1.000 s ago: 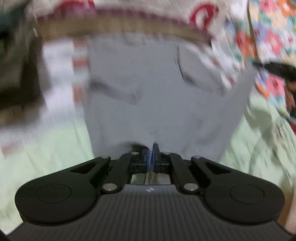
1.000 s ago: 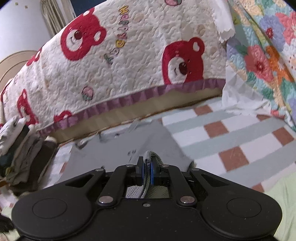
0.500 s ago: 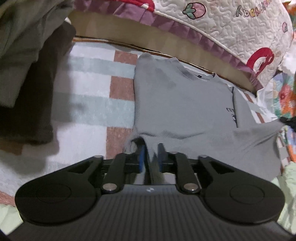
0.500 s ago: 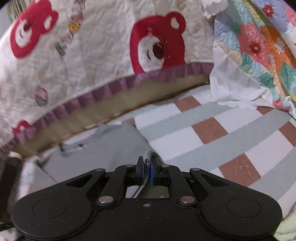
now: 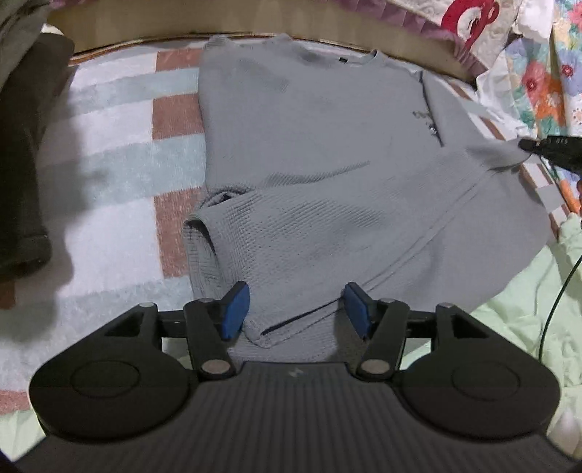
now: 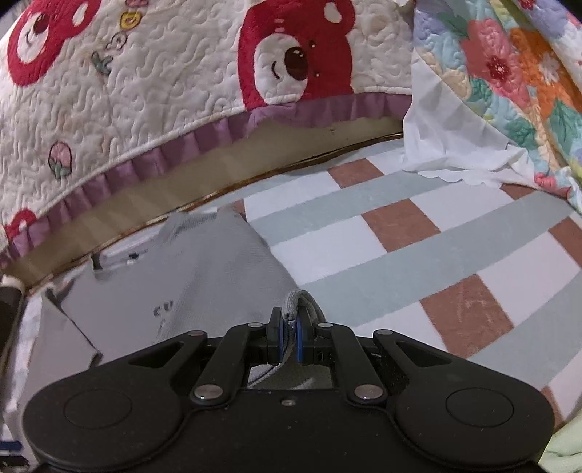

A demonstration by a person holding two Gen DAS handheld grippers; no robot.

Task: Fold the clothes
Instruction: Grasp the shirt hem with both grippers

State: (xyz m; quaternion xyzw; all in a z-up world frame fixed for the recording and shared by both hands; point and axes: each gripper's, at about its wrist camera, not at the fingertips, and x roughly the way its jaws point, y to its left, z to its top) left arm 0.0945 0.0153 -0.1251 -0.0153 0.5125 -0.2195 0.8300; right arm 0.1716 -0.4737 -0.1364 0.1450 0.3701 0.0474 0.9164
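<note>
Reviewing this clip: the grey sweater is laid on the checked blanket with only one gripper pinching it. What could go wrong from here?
1. The right gripper is shut on a bunched edge of the grey sweater; the left gripper has just been opening, pads clear of the cloth. A pull from the right could drag the sweater askew.
2. The near-left hem lies rolled under, so a fold may trap that crease.

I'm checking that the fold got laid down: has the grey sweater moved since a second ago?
Yes. The grey sweater now lies spread on the checked blanket below the bear quilt's purple trim. The left gripper has just been opening; the pads clear the cloth.
</note>
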